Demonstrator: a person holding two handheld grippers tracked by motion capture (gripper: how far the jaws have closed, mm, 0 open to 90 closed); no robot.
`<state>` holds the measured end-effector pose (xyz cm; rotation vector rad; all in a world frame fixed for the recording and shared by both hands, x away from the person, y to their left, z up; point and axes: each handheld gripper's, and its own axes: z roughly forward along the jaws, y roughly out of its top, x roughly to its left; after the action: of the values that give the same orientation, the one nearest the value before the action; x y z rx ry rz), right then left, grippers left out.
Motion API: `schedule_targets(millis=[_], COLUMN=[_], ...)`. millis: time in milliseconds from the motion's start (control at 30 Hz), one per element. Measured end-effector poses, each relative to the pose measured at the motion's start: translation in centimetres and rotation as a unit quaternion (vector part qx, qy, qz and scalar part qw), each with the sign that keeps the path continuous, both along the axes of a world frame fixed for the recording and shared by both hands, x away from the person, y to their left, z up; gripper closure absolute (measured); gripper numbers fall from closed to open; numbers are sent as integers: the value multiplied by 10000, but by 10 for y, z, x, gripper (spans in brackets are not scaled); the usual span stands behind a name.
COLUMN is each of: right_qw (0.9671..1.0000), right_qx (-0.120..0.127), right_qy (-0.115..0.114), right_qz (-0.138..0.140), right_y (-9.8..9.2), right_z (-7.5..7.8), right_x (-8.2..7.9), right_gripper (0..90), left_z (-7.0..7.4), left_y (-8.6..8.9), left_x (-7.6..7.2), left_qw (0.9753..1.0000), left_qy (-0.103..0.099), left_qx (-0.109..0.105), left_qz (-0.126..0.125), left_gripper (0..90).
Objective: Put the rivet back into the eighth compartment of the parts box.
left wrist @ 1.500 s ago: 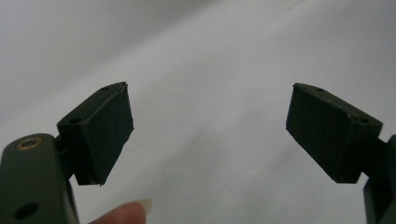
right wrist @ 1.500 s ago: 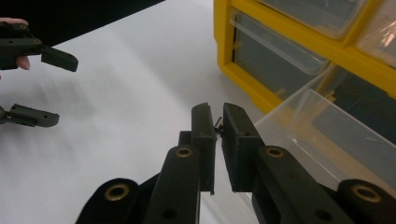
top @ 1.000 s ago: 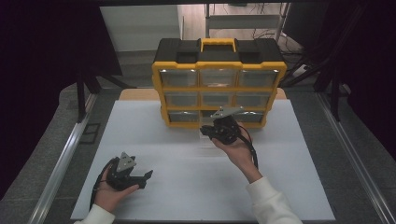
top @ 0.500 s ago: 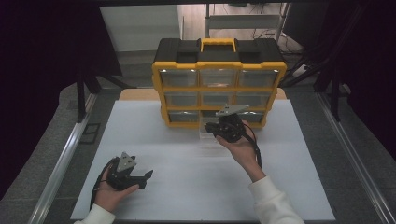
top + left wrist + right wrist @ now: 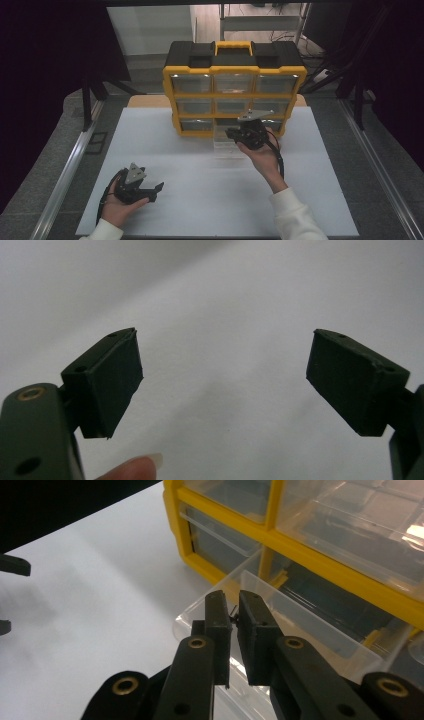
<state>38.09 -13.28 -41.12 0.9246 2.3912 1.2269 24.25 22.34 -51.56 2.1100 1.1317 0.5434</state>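
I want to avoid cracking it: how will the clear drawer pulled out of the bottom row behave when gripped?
The clear drawer looks thin-walled, so probably light and somewhat flexible. Its glossy plastic may slip between the nearly closed jaws of the right gripper. Partly out of the yellow cabinet, it should slide rather than tip.

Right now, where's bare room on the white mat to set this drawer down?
Bare: the middle of the white mat, between the left gripper and the right gripper, and the strip right of the person's right forearm. Crowded: in front of the yellow organizer, where the clear drawer sticks out.
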Motion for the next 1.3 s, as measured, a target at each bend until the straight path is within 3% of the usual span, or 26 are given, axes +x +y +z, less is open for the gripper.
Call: schedule_targets(millis=[567,733,867,1300], right_qw=[9993,9993,9990,9999], right_qx=[-95,-5,77,50], right_qy=[89,-66,-113,-2], right_qz=[-338,-375,-434,-142], right_y=[-11,-8,-6,1], right_z=[-13,-14,-11,-13], right_x=[13,13,10,8], right_gripper=[819,558,417,355], left_z=[0,0,0,-1], left_y=[0,0,0,3], left_x=[0,0,0,-1], left_qw=[10000,10000,10000,10000], left_qy=[8,2,-3,28], left_qx=[5,5,-10,-68], left_qz=[2,2,4,35], left_gripper=[152,152,152,152])
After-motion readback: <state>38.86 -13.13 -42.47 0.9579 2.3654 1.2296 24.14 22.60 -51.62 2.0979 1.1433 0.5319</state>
